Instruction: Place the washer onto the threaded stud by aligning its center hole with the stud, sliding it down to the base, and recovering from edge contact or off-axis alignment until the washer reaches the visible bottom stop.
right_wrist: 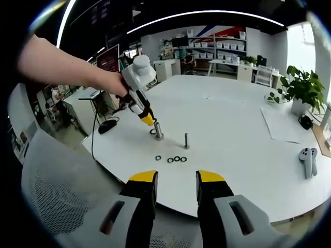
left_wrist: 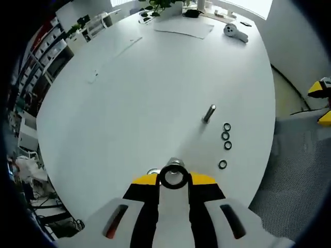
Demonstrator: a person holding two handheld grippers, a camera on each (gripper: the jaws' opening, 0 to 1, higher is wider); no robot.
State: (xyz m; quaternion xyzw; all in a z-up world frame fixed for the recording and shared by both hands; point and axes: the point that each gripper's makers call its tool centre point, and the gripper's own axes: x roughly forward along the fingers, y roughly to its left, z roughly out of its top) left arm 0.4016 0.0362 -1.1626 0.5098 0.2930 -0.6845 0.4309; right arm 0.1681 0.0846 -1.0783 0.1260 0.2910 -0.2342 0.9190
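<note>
In the left gripper view, the left claw (left_wrist: 175, 178) rises from the bottom edge with its yellow-tipped jaws drawn in on a black washer (left_wrist: 174, 177), whose ring faces the camera. Directly behind that ring the top of a threaded stud (left_wrist: 176, 163) just peeks out — most of it is hidden by the washer and the jaws, so whether the hole is already over the stud cannot be told. Another dark ring (left_wrist: 152, 171) shows partly beside the left jaw. Farther out on the white desk (left_wrist: 129, 103) a second stud (left_wrist: 209, 113) stands alone, and four loose washers (left_wrist: 226, 136) lie in a line near it. In the right gripper view, the right claw (right_wrist: 176, 181) hangs off the desk edge with its jaws parted and nothing between them. Well ahead, the left claw (right_wrist: 148, 120), held by a person's hand (right_wrist: 120, 85), points down at the stud (right_wrist: 158, 132); the washer there is too small to make out. The second stud (right_wrist: 186, 140) and the loose washers (right_wrist: 174, 159) lie between the two claws.
</note>
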